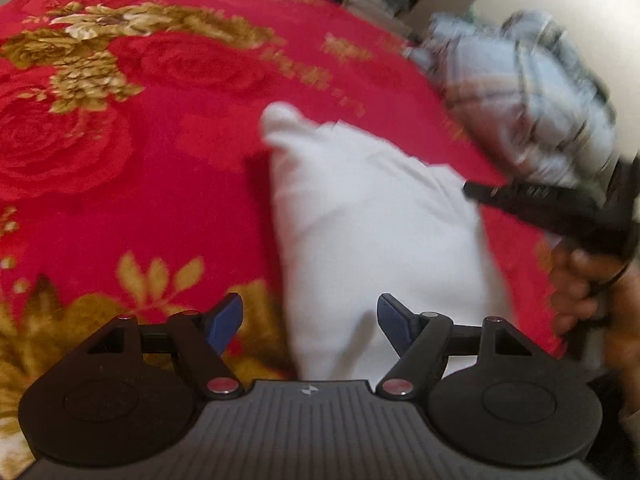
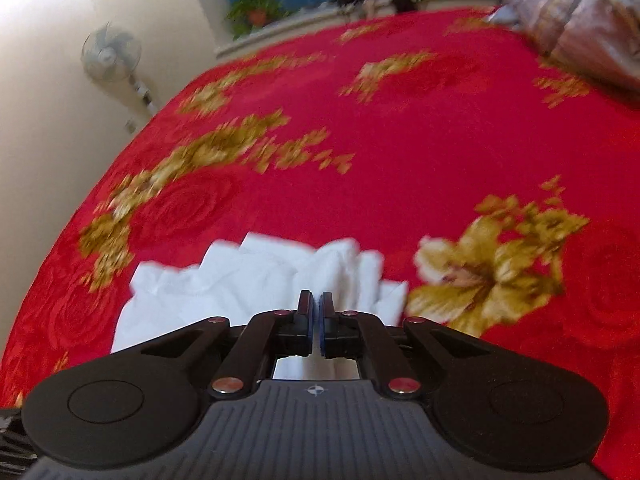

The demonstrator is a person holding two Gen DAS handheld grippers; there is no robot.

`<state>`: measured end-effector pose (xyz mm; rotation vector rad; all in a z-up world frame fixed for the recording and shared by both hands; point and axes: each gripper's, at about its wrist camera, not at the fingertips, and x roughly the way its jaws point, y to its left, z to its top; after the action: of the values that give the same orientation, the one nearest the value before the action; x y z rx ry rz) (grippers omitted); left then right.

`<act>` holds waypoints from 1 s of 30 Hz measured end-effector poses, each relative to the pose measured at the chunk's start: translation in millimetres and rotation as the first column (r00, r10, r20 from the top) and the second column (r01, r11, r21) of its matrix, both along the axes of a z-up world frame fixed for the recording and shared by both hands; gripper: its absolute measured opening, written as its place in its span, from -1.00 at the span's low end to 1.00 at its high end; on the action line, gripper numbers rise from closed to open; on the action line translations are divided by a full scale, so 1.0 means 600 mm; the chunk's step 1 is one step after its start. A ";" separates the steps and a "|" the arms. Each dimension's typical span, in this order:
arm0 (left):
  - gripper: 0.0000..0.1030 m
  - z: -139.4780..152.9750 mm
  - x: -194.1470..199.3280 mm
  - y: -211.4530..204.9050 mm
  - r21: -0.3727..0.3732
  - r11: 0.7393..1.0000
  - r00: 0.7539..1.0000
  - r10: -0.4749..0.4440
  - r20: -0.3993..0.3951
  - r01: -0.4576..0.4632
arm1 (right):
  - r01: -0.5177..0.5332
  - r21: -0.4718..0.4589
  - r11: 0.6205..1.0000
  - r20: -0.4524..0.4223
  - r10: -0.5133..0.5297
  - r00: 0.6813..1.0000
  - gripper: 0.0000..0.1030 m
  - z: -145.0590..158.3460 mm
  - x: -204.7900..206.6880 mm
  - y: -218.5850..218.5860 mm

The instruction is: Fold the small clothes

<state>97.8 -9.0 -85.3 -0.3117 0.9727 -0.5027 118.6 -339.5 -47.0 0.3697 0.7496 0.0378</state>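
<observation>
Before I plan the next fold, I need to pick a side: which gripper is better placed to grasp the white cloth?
Probably the left gripper: its jaws stand open with the white cloth just ahead. The right gripper is shut, apparently empty.

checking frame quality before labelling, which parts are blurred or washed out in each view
Left wrist view: the plaid bundle and the right gripper are motion-smeared, the white garment is overexposed. Right wrist view: the gold flowers on the red blanket streak, its own fingers stay sharp.
</observation>
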 end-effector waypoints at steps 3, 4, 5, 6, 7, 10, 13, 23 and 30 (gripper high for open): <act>0.52 -0.004 0.000 -0.012 -0.061 0.998 0.999 -0.030 -0.015 0.029 | 0.108 -0.010 0.994 0.038 -0.108 0.993 -0.97 0.006 -0.014 -0.028; 0.48 -0.010 0.001 -0.021 -0.024 0.999 0.999 -0.042 -0.036 0.041 | 0.129 -0.014 0.992 0.026 -0.129 0.991 -0.97 0.001 -0.015 -0.034; 0.44 -0.021 0.003 -0.032 0.039 0.998 0.996 -0.054 -0.067 0.057 | 0.127 -0.015 0.992 -0.003 -0.127 0.992 -0.96 -0.007 -0.014 -0.039; 0.40 -0.036 0.004 -0.041 0.099 0.992 0.993 -0.064 -0.104 0.074 | 0.113 -0.004 0.994 -0.035 -0.113 0.993 -0.93 -0.016 -0.012 -0.043; 0.37 -0.043 0.003 -0.043 0.109 0.991 0.992 -0.064 -0.113 0.076 | 0.105 0.010 0.994 -0.061 -0.105 0.993 -0.91 -0.024 -0.011 -0.046; 0.37 -0.031 0.006 -0.044 0.087 0.994 0.992 -0.062 -0.108 0.071 | 0.095 0.043 0.995 -0.095 -0.091 0.991 -0.38 -0.031 -0.020 -0.051; 0.47 -0.016 0.018 -0.028 -0.005 1.000 0.994 -0.023 -0.103 0.023 | 0.014 0.170 0.985 -0.059 -0.004 0.998 0.27 -0.029 -0.038 -0.049; 0.50 -0.069 0.099 -0.028 -0.191 0.979 0.974 0.035 -0.223 -0.078 | 0.014 0.193 0.981 -0.220 0.029 0.975 0.32 -0.093 -0.046 -0.033; -0.31 -0.063 0.094 -0.041 -0.177 0.978 0.984 0.087 -0.155 -0.114 | -0.003 0.216 0.976 -0.180 0.042 0.983 -0.35 -0.089 -0.041 -0.019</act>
<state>154.1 -33.7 -123.0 -0.5693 1.0488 -0.4833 94.2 -350.6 -100.4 0.5770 0.9363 0.1080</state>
